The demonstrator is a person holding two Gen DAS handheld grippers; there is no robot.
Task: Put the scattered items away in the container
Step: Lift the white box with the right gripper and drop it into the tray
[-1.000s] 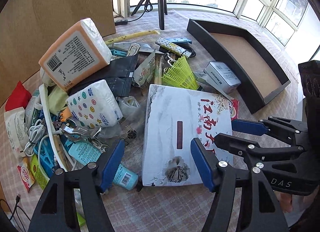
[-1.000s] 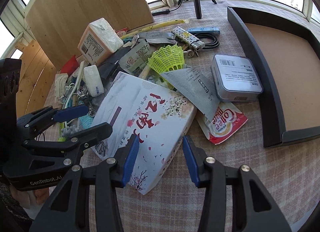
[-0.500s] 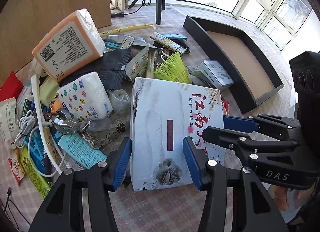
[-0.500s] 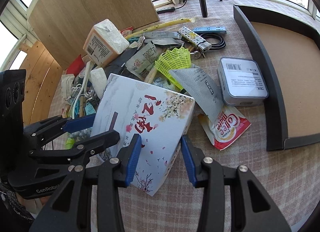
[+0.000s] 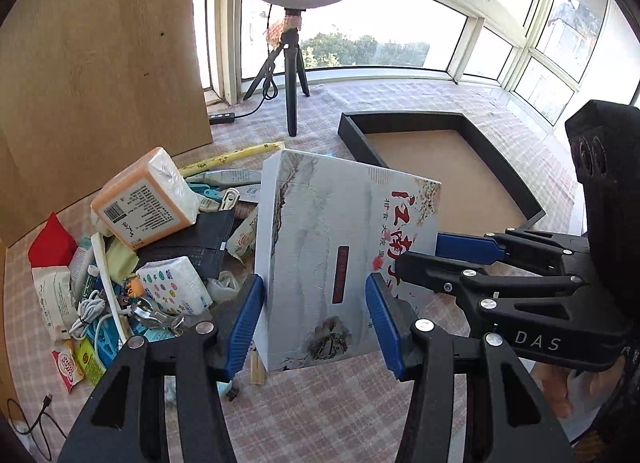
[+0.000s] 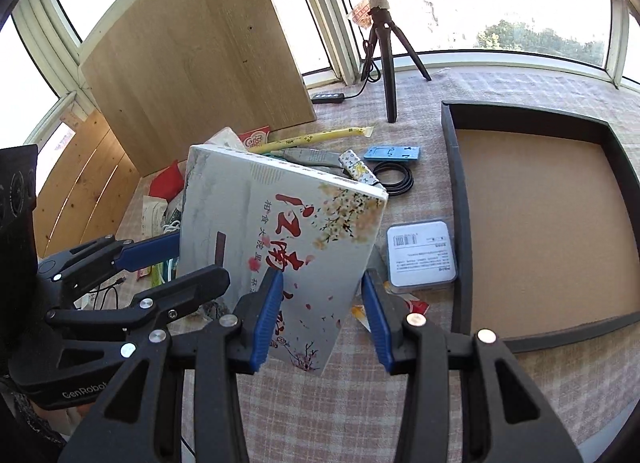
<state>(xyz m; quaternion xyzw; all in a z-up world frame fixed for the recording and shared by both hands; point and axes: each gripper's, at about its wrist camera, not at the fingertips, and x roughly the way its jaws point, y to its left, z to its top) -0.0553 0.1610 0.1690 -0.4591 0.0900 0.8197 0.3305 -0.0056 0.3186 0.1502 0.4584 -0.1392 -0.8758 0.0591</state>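
Observation:
A large white box with red characters and blossom print hangs tilted above the checked tablecloth, clear of the pile. My left gripper is shut on its near end, blue pads against both sides. My right gripper is shut on the lower corner of the same box. The right gripper's blue fingertips reach in from the right in the left wrist view. The black tray with a brown floor lies beyond the box to the right and has nothing in it.
A pile lies left of the box: an orange tissue pack, a star-print pack, cables and sachets. A silver tin sits by the tray wall. A ring-light tripod and a wooden board stand behind.
The left jaws closed in on the box. Both grippers then rose together, lifting the box off the table and tilting its far end up.

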